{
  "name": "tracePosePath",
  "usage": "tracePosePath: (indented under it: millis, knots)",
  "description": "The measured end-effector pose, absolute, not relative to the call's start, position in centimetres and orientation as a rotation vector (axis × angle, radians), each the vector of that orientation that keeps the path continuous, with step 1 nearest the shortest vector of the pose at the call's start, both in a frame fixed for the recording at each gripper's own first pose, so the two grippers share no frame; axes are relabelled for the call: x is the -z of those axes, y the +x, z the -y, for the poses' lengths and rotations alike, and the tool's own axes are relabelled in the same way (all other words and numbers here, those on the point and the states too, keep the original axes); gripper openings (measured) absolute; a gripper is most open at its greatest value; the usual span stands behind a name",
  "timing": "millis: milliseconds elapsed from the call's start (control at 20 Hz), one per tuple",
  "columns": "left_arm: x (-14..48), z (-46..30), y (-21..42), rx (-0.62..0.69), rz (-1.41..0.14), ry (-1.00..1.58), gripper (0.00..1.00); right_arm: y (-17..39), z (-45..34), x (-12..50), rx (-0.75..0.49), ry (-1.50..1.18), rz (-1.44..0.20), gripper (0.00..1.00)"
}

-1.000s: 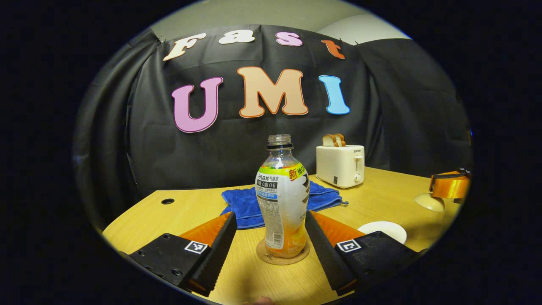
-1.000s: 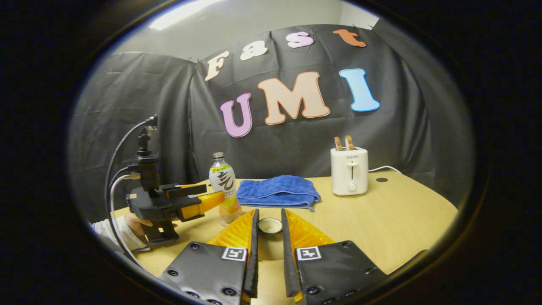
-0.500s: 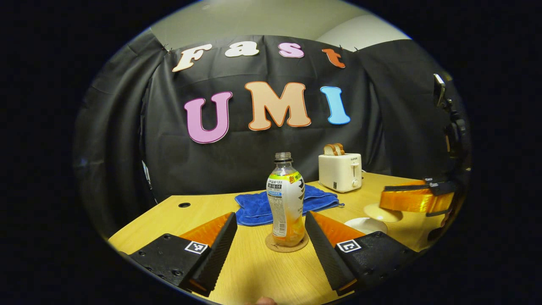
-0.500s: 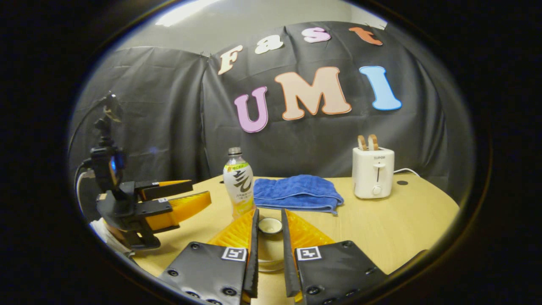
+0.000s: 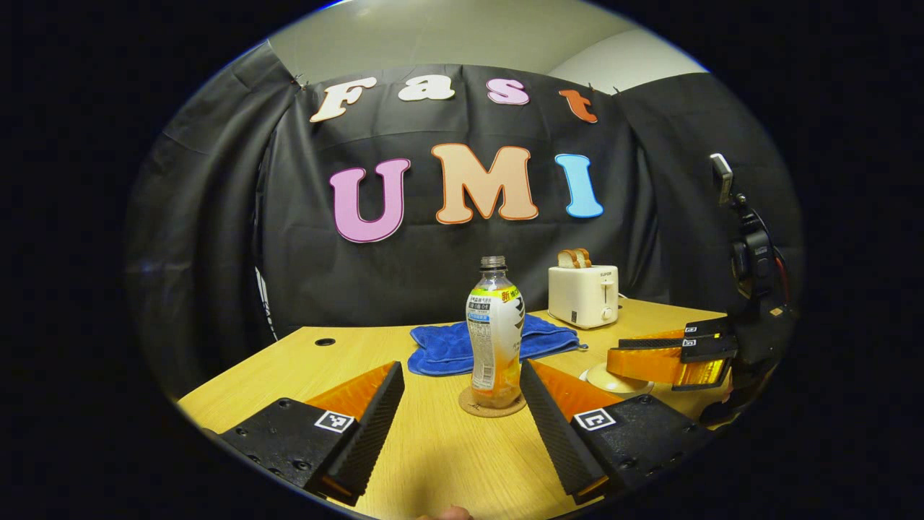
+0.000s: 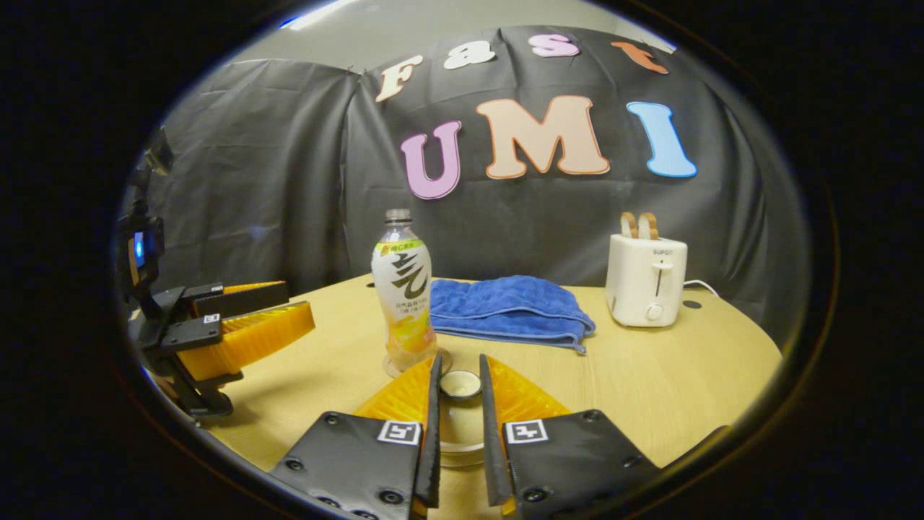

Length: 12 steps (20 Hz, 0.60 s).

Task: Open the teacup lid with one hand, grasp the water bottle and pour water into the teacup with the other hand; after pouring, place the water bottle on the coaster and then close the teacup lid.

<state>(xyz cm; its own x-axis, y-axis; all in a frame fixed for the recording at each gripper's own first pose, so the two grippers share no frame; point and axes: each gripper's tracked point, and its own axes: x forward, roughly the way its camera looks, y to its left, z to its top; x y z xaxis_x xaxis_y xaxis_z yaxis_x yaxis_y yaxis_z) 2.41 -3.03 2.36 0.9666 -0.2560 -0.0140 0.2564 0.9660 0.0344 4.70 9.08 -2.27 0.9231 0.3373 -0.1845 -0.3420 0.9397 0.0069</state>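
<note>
Wooden table [image 5: 433, 462], left gripper [image 5: 462, 404] jaws apart, right gripper [image 6: 459, 404] jaws clamping teacup lid [image 6: 460, 384], teacup hidden

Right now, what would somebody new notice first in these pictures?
The water bottle stands upright on a round coaster, in front of a blue towel. The right hand-held gripper grips the teacup lid by its knob. A white toaster with bread sits at the back.

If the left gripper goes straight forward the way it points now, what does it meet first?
Most likely the water bottle, standing on its coaster straight ahead of the open left gripper. Its spread fingers would probably pass either side of it. Depth is uncertain; the blue towel lies behind.
</note>
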Motion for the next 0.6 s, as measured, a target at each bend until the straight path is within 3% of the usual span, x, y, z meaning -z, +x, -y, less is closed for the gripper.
tracePosePath:
  millis: [450, 600]
  knots:
    - [-2.1, 3.3, 1.4, 0.257, -0.005, 0.035, 0.94, 4.5, -9.4, 3.1, -0.338, -0.084, -0.182, 0.3]
    - [-2.0, 3.3, 1.1, 0.241, 0.001, 0.03, 0.94, 4.2, -8.8, 2.1, -0.31, -0.07, -0.15, 0.6]
